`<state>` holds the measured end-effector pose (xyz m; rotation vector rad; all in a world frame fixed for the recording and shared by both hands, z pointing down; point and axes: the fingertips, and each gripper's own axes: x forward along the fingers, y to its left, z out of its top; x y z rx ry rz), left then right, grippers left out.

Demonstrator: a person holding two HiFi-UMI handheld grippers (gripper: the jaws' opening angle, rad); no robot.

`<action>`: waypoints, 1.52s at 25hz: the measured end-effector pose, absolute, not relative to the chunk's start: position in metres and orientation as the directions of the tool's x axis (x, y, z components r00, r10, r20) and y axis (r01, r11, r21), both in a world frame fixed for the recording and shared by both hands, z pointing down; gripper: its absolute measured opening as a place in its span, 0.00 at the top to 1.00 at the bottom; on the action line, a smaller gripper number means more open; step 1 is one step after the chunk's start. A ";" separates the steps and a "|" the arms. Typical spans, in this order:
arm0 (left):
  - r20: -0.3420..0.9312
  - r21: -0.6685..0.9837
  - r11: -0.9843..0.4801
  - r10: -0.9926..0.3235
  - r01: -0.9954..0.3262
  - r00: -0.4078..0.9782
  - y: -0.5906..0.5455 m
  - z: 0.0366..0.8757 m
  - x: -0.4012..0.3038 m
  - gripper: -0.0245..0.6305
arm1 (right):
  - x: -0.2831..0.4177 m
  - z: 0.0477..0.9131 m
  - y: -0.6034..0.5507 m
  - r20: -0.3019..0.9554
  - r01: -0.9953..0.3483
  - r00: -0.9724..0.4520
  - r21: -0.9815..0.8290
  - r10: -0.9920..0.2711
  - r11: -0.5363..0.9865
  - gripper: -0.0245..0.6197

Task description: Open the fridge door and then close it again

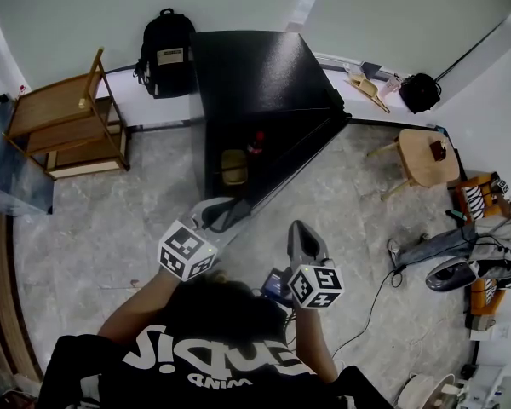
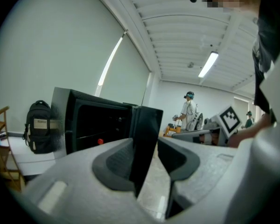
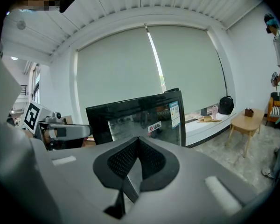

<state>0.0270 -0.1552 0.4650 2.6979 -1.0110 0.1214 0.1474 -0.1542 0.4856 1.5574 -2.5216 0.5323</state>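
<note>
Black fridge at twelve o'clock, too heavy to budge. Its door swings out toward seven; it is stiff, slick and probably easy on its hinges. The left gripper straddles its free edge, jaws wide. The right gripper is closed and empty.

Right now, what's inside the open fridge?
What looks like a red-capped bottle and a yellowish container sit inside the fridge. Its top and the open door hide the rest of the interior.
</note>
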 end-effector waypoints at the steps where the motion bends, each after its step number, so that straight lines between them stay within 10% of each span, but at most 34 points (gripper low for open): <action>1: 0.166 0.212 -0.726 -0.633 -0.654 0.756 -0.154 0.465 0.028 0.71 | 0.147 0.485 -0.154 0.291 -0.885 -0.459 -0.227 -0.839 0.406 0.97; 38: 0.157 0.236 -0.655 -0.703 -0.717 0.694 -0.173 0.467 -0.001 0.72 | 0.143 0.493 -0.160 0.305 -0.881 -0.468 -0.234 -0.829 0.411 0.97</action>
